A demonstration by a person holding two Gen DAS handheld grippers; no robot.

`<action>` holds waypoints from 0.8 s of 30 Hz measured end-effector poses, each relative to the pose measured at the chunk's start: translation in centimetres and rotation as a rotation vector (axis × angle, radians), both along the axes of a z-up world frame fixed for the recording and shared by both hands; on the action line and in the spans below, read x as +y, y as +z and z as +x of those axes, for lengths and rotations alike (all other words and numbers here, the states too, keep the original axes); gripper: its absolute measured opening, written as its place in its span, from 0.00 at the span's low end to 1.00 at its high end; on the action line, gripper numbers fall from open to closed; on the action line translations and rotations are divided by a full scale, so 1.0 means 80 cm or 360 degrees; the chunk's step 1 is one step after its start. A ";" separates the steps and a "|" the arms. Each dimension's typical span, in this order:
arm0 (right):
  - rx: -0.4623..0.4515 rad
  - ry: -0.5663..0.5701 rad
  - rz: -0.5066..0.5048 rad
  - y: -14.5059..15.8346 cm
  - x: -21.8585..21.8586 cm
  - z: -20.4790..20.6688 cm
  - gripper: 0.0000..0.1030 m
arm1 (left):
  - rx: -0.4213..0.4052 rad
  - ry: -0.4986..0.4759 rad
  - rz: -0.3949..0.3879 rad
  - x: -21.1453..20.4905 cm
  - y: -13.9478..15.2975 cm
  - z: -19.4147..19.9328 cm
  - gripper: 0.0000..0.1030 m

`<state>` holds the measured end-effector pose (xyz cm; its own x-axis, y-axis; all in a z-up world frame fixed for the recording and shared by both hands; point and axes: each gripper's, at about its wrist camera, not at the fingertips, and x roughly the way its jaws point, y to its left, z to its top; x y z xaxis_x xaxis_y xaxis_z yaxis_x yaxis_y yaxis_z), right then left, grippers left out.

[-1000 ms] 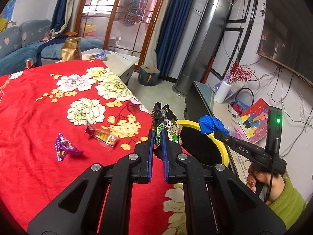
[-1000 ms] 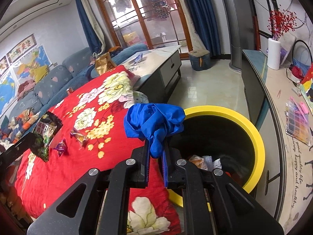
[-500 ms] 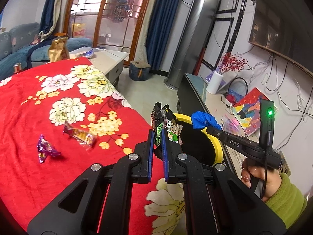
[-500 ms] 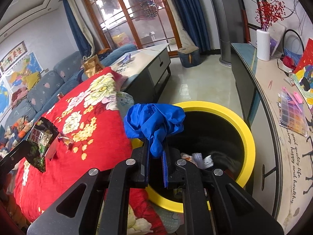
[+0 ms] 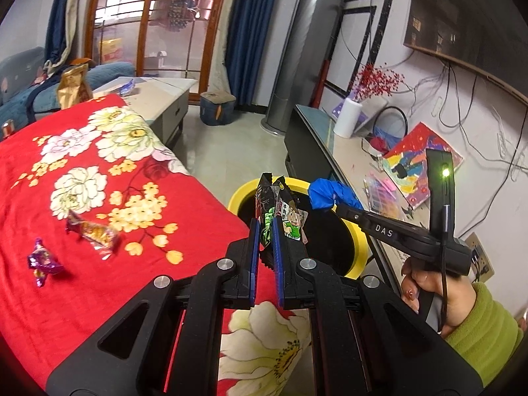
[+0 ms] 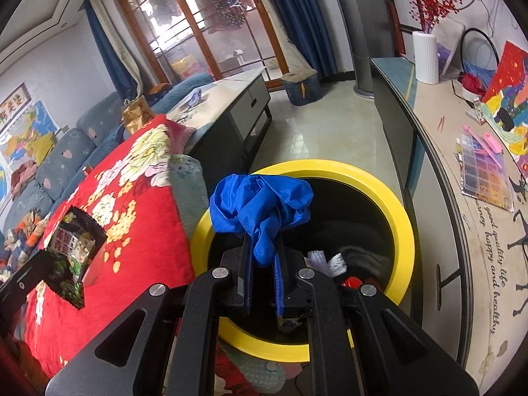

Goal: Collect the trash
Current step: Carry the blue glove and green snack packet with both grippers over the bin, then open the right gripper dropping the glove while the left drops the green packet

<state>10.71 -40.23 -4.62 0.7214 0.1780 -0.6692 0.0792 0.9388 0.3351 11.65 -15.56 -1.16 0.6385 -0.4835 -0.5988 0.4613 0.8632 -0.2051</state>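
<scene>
My left gripper is shut on a black and green snack packet, held over the near rim of the yellow-rimmed black bin. My right gripper is shut on a crumpled blue glove, held above the bin's opening. The glove also shows in the left wrist view, and the packet in the right wrist view. Two candy wrappers, an orange one and a purple one, lie on the red flowered blanket.
Trash lies inside the bin. A long TV bench with a white vase and craft items runs right of the bin. A grey coffee table stands beyond the blanket, and a sofa is at far left.
Both grippers have moved toward the bin with their loads. The glove now hangs over the bin's opening and the packet over its rim.
</scene>
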 end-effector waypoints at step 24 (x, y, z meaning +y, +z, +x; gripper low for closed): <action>0.0121 -0.0135 0.0103 -0.041 -0.049 0.001 0.27 | 0.0127 -0.0140 0.0146 -0.079 -0.057 0.038 0.04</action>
<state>10.82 -44.14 -7.89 0.6833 0.1632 -0.7117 0.1850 0.9042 0.3850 14.69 -21.89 -5.70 0.5447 -0.4761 -0.6904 0.5213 0.8371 -0.1660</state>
